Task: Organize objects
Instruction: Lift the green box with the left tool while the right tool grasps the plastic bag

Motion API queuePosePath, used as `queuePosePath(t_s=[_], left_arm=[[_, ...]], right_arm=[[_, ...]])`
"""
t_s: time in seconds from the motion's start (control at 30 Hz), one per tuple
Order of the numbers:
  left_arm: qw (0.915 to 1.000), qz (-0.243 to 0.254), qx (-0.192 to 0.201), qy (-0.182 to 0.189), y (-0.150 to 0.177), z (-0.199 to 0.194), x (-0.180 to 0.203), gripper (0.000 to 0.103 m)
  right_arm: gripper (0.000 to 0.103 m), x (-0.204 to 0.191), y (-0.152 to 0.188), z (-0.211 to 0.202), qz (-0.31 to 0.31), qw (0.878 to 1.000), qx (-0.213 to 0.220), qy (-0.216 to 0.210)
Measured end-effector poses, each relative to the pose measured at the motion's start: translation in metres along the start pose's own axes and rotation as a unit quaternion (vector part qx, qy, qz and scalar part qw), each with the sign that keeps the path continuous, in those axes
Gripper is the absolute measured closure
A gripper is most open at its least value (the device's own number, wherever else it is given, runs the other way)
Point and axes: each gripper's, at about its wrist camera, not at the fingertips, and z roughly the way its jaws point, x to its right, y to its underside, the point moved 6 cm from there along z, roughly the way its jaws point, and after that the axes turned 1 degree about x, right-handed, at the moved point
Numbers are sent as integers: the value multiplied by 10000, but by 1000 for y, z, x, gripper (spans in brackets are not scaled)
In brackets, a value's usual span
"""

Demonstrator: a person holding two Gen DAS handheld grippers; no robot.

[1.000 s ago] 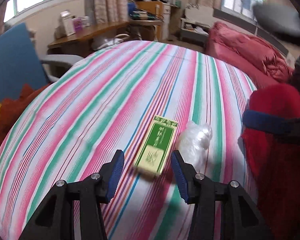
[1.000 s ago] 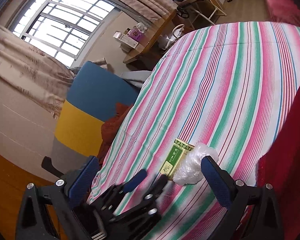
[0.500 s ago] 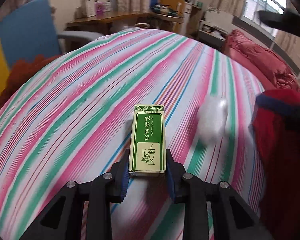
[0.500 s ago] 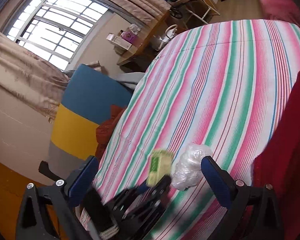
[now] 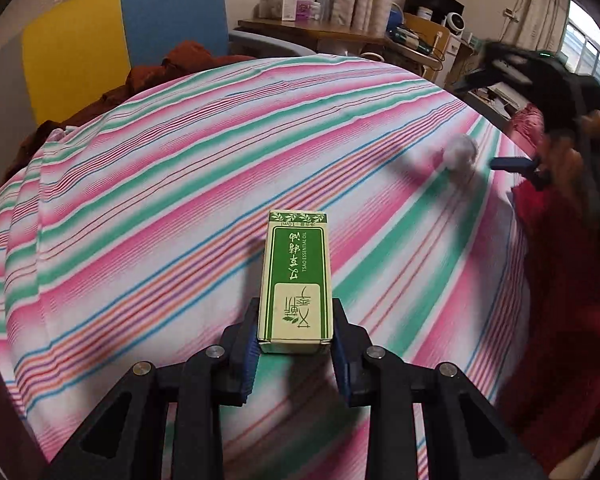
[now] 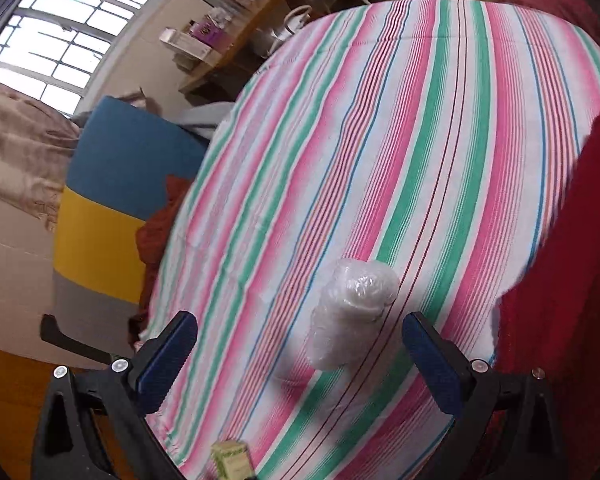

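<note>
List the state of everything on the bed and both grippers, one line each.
Green box: clamped between the pads, lifted off the bedsheet.
Left gripper: shut on the green box.
White plastic bundle: lying on the striped bedsheet, untouched.
Right gripper: jaws wide open, hanging just short of the bundle.
Red blanket: heaped along the sheet's edge.

On the green box (image 5: 296, 276) clamped between the left gripper (image 5: 295, 350) pads — "TSAO ESSENTIAL OIL" along one side, "10ml" at the far end; Chinese characters, upside down.
</note>
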Motion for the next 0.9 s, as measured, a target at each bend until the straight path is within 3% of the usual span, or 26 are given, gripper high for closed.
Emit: queuePosePath(t_s=[0.1,0.17,0.23,0.27,0.37,0.5,0.6,0.73,0.77,0.8,0.9], left_arm=[[9999,-118,31,120,3,-4,-1,70],[9996,-227,56,179,4,-7,-4,64],[9993,-299,124,210,4,-11,-7,60],[9992,-307,141,229,4,-12,-9,60],[9991,-323,206,203,2,-16,-12,59],[9993,-257,135,241,-4,-11,-11,58],[9995,-209,91,216,-5,-7,-12,58],[9996,-115,98,227,-12,0,-7,59],[9996,-88,137,238,-14,0,-5,60],[9997,-67,168,171,-15,2,-4,72],[9996,-170,217,66,-14,-2,-6,72]], right_arm=[[10,1,0,22,-193,9986,-277,408],[27,2,3,32,-374,9963,-374,680],[38,1,5,41,-601,9927,-461,934],[48,-1,7,44,-757,9905,-499,1034],[67,-8,13,52,-1230,9820,-550,1327],[67,-28,30,61,-1866,9735,-812,1044],[67,-48,50,69,-2513,9582,-1048,875],[67,-59,67,76,-2856,9470,-1364,547],[67,-61,67,76,-2908,9457,-1362,500],[67,-63,68,75,-2947,9450,-1357,426],[67,-68,69,72,-3051,9424,-1358,216]])
